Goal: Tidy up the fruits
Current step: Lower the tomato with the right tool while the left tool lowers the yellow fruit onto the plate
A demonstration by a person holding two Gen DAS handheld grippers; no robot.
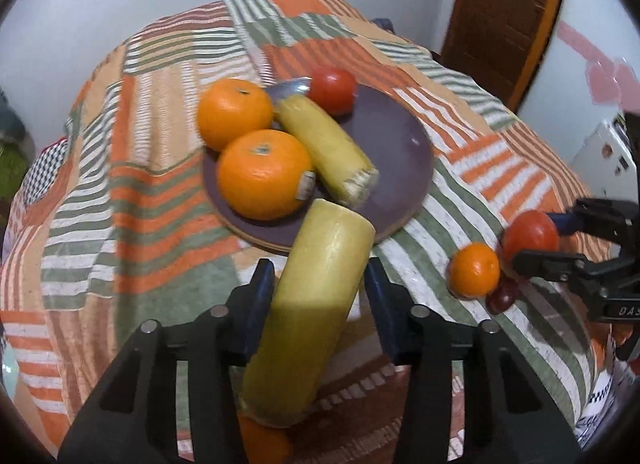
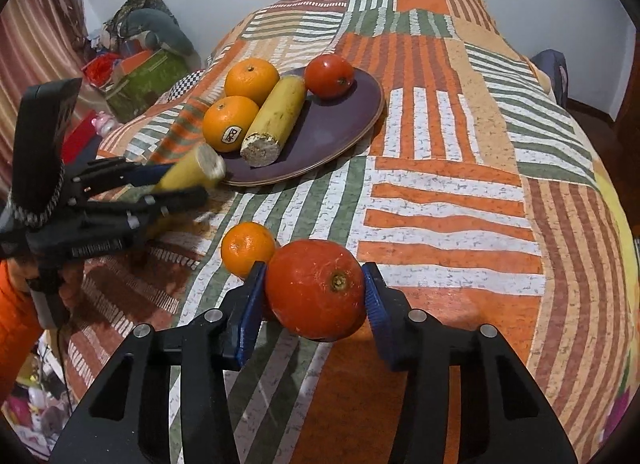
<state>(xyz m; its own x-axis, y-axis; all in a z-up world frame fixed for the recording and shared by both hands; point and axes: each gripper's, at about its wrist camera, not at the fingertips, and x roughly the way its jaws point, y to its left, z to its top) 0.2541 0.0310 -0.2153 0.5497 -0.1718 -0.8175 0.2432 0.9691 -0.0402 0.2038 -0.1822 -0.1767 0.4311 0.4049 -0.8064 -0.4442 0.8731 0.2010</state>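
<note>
My left gripper (image 1: 320,304) clamps a yellow banana half (image 1: 308,312), lifted just short of the purple plate (image 1: 384,135). That plate carries two oranges (image 2: 230,123), another banana piece (image 2: 274,119) and a red tomato (image 2: 329,75). My right gripper (image 2: 314,300) squeezes a second red tomato (image 2: 316,288) over the striped bedspread (image 2: 460,183), touching a small mandarin (image 2: 247,244) beside it.

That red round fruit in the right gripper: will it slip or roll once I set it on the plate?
The red fruit looks smooth and glossy, held only at its sides by the right gripper, so it could probably slip if squeezed lightly. Being nearly round, it will likely roll on the shallow purple plate; setting it against the other red fruit there may steady it.
</note>
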